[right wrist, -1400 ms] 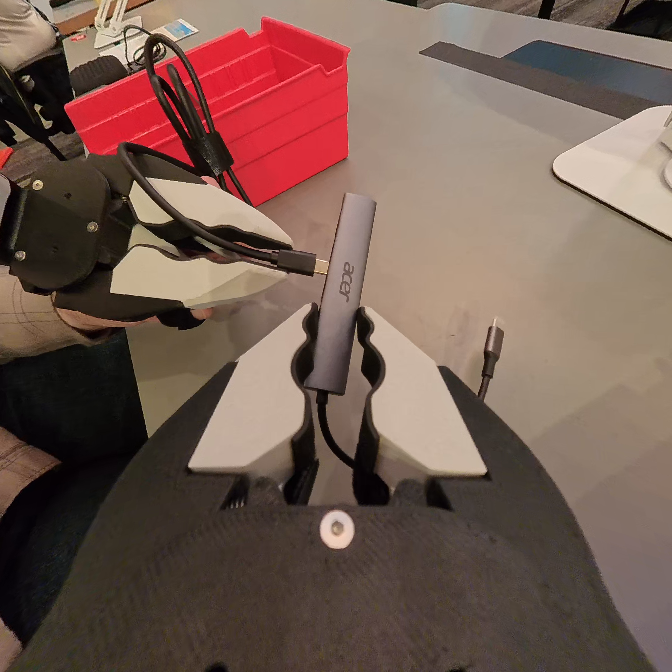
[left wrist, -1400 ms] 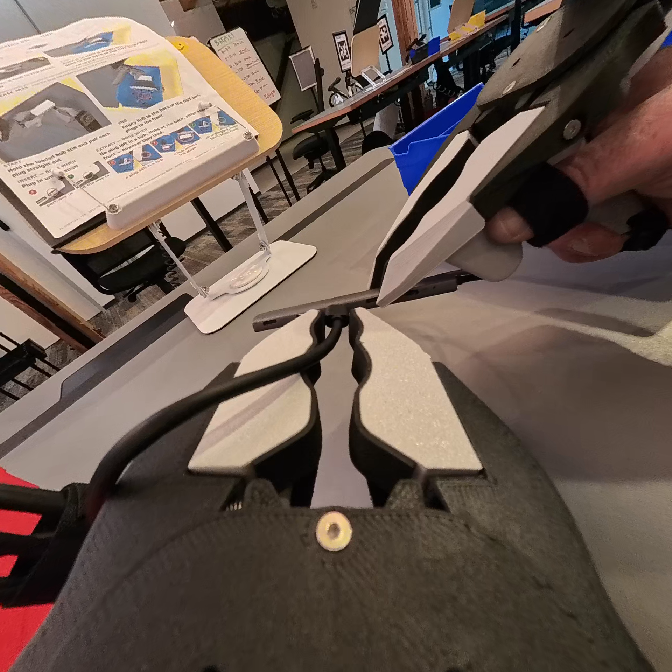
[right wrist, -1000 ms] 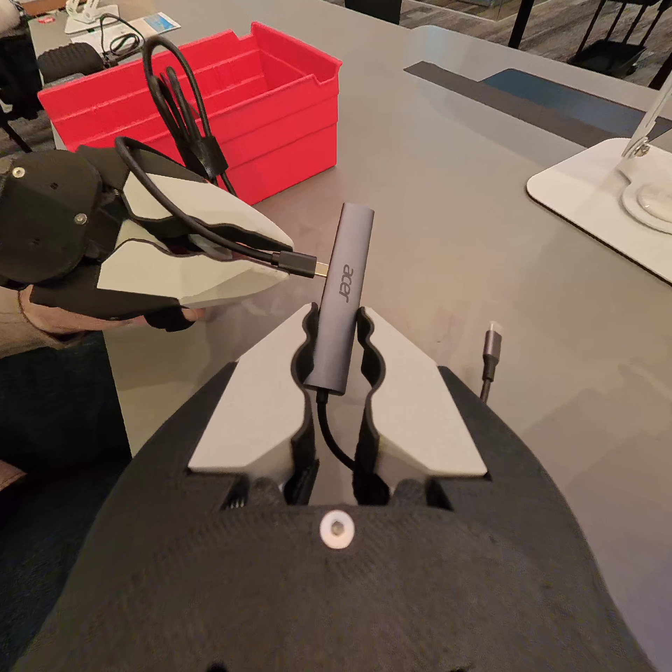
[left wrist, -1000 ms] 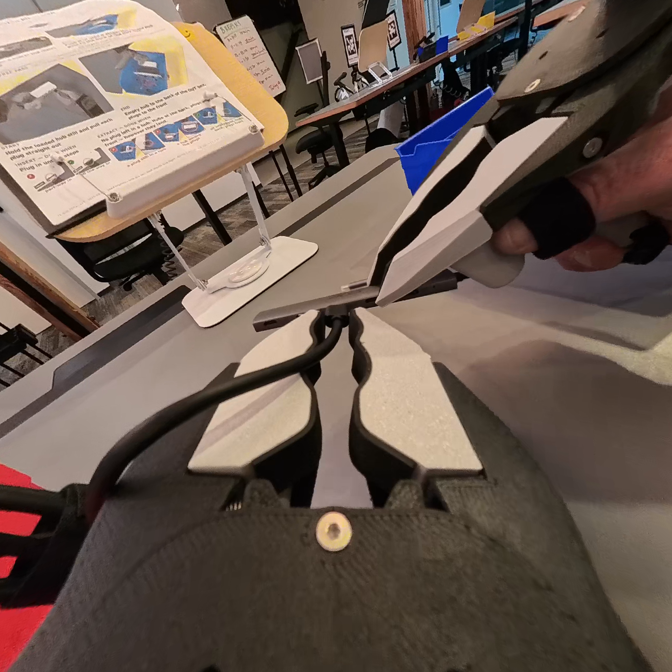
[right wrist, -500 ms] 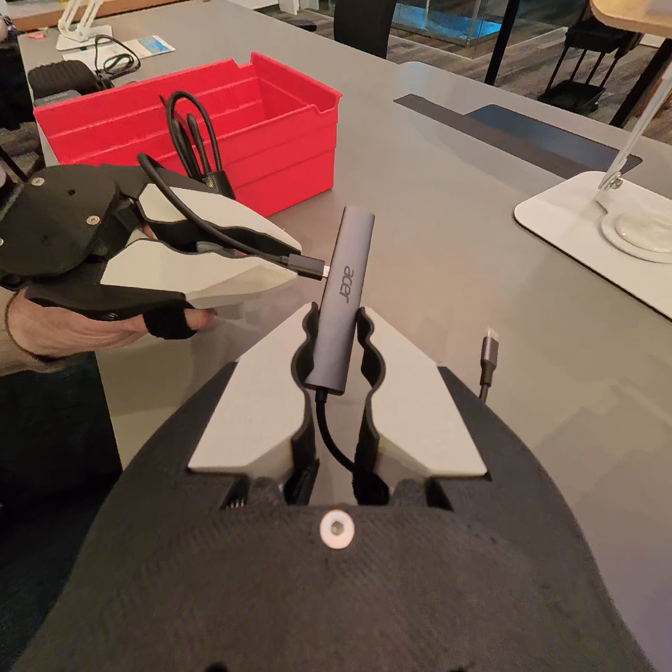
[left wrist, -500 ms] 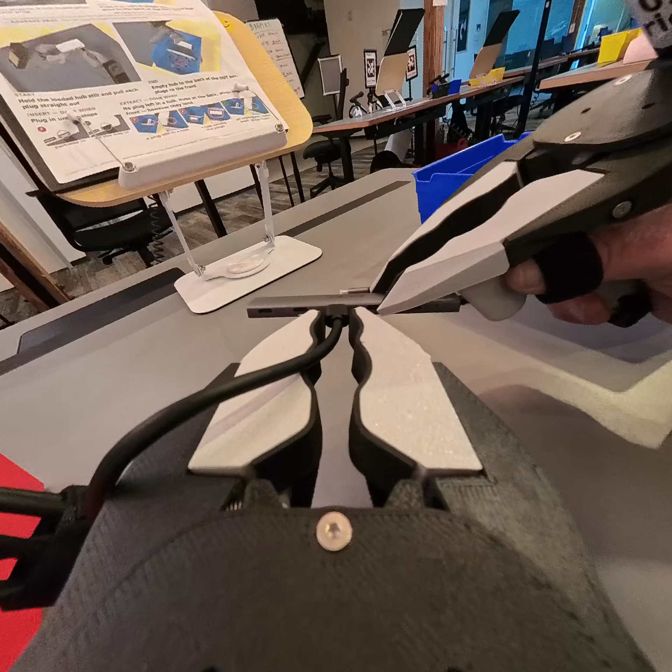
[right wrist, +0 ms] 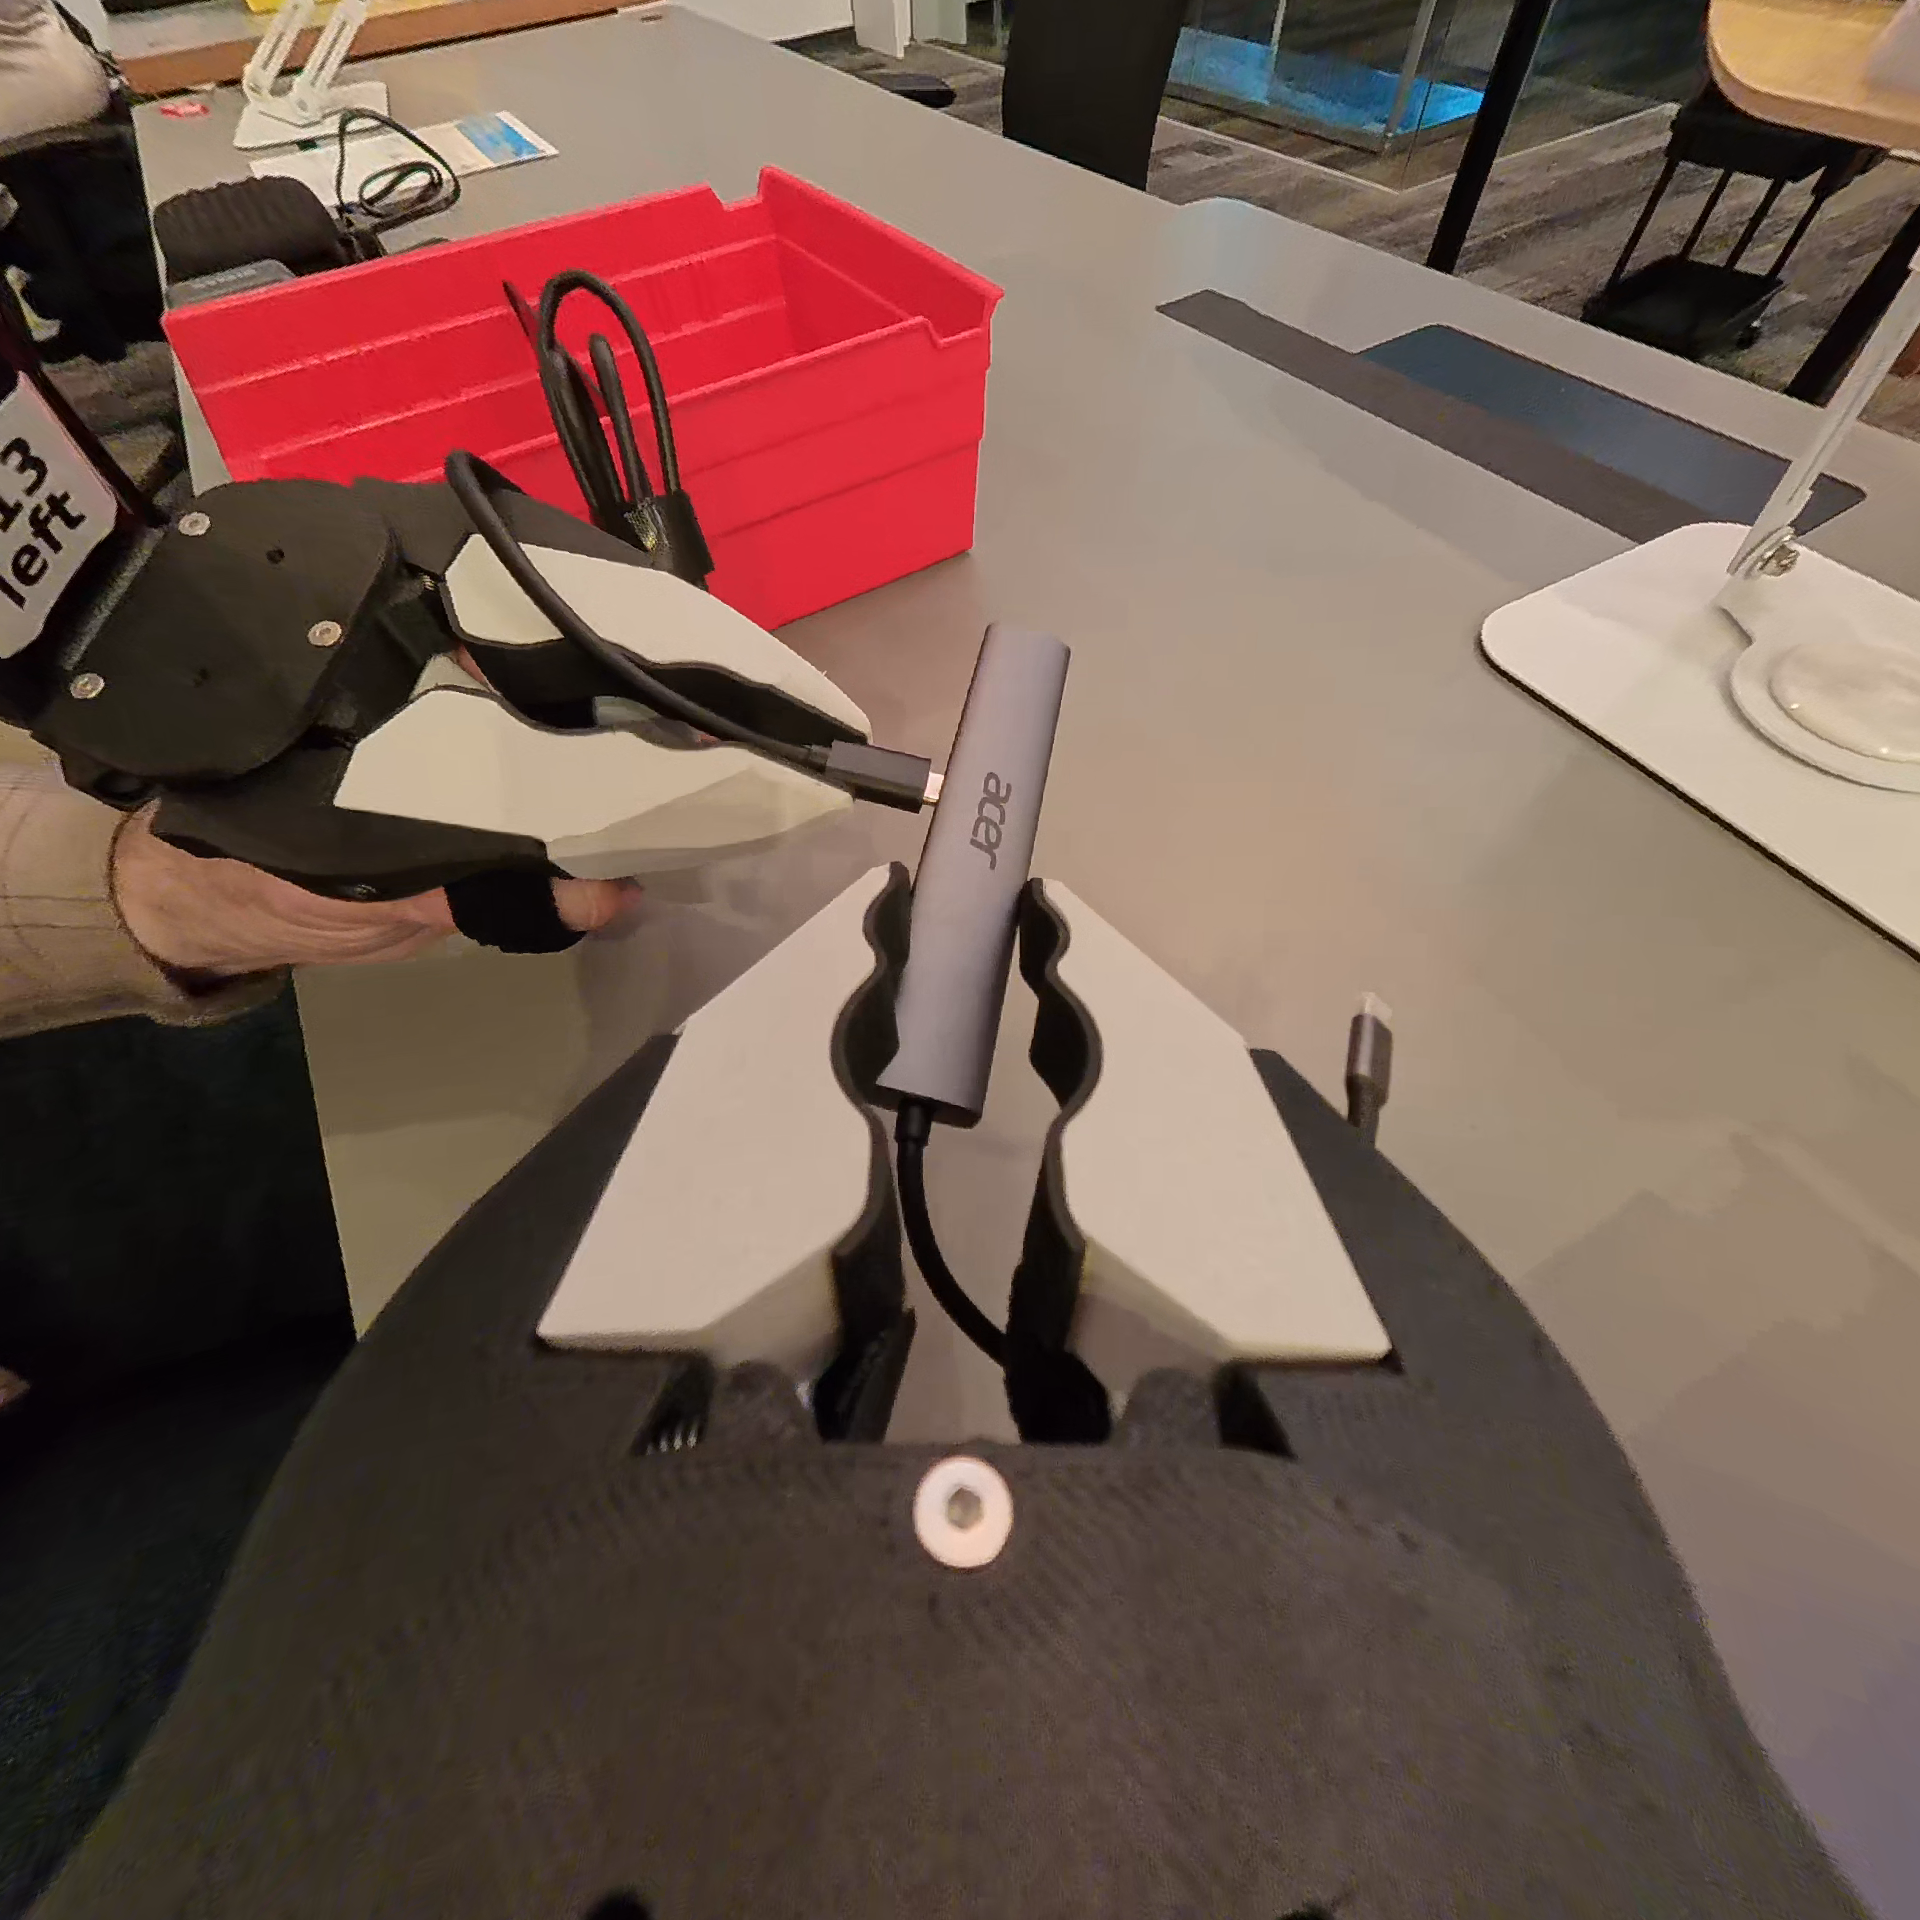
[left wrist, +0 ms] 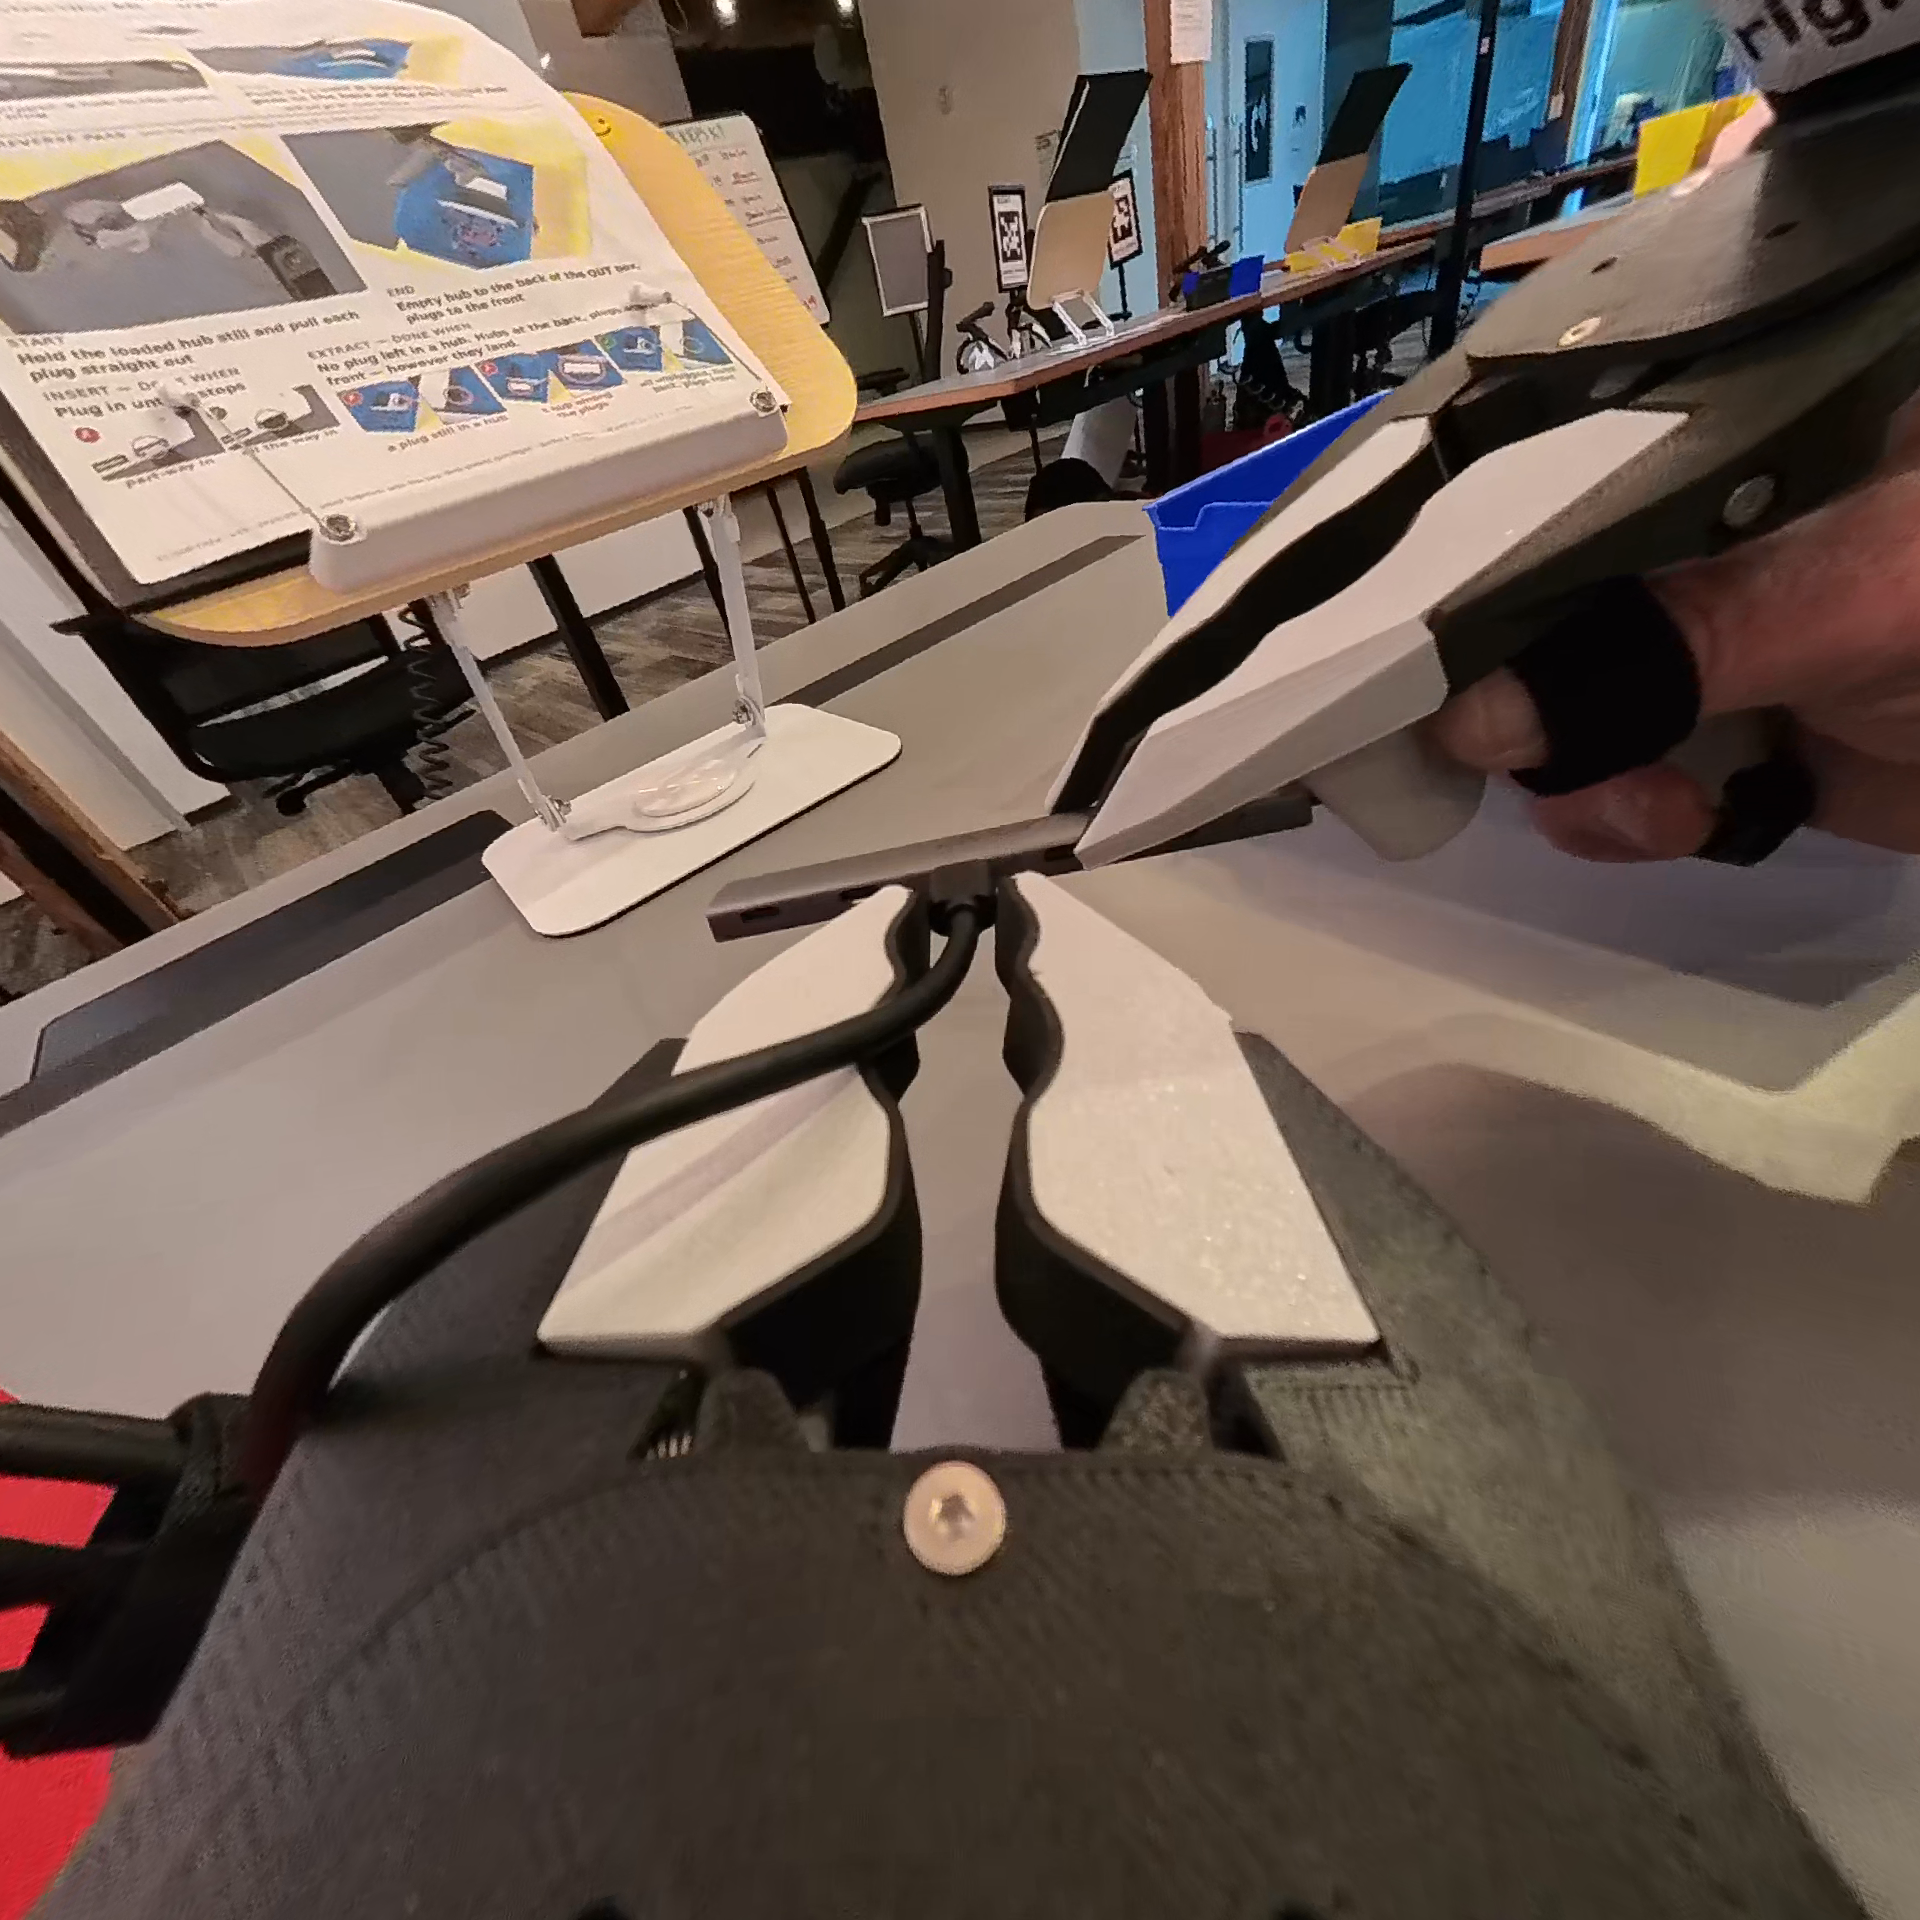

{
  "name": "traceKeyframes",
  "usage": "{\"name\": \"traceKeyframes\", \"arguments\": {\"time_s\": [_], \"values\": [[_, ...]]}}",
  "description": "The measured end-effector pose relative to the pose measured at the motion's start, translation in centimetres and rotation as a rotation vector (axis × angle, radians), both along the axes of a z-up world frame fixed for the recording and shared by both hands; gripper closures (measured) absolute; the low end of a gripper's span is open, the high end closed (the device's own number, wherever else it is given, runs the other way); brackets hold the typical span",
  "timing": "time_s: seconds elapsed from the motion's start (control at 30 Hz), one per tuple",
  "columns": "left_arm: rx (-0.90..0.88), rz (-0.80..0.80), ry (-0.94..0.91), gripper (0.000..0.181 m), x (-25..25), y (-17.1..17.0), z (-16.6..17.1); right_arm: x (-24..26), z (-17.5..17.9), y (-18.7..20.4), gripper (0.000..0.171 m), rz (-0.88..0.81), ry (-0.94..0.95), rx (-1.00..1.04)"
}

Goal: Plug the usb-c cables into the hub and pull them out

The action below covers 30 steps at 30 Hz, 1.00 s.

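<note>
Right wrist view: right claw clenches the slim grey metal hub; left claw grips the black usb-c cable, its plug tip at the hub's side port, not seated; 1 loose grey plug waits just right of the hub.

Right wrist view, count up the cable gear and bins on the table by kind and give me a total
Grey hub, held in the right gripper: 1
Black usb-c cable, held in the left gripper: 1
Loose grey usb-c plug on the table: 1
Red bin: 1
Total: 4

The left tongs pinch a black cable whose plug meets the grey hub, held by the right tongs.
</note>
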<state>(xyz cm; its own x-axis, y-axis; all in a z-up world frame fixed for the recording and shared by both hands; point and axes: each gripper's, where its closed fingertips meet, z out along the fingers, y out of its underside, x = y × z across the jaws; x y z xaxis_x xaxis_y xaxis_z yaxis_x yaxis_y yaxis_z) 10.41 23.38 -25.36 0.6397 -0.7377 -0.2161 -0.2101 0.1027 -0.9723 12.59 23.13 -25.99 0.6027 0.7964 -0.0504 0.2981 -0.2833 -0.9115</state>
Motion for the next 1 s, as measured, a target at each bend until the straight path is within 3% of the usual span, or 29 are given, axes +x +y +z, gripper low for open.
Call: {"name": "traceKeyframes", "arguments": {"time_s": [0.83,0.87,0.9,0.93,1.0], "values": [[0.019,-0.009,0.044,0.169,-0.3,-0.3,-0.3,-0.5,0.8,-0.5,0.154,0.043,-0.203,0.094],[0.010,-0.016,0.043,0.170,-0.3,-0.3,-0.4,-0.9,1.5,-0.8,0.155,0.066,-0.172,0.101],[-0.012,-0.044,0.064,0.170,0.0,-0.4,-0.9,-3.1,3.9,-3.2,0.171,0.248,0.008,0.116],[-0.057,-0.115,0.136,0.170,1.2,-1.2,-2.5,-5.5,6.0,-5.7,0.171,0.381,0.162,0.091],[0.058,-0.140,0.189,0.170,3.4,-2.4,-2.4,-7.0,3.0,-4.9,0.171,0.310,-0.214,0.243]]}}
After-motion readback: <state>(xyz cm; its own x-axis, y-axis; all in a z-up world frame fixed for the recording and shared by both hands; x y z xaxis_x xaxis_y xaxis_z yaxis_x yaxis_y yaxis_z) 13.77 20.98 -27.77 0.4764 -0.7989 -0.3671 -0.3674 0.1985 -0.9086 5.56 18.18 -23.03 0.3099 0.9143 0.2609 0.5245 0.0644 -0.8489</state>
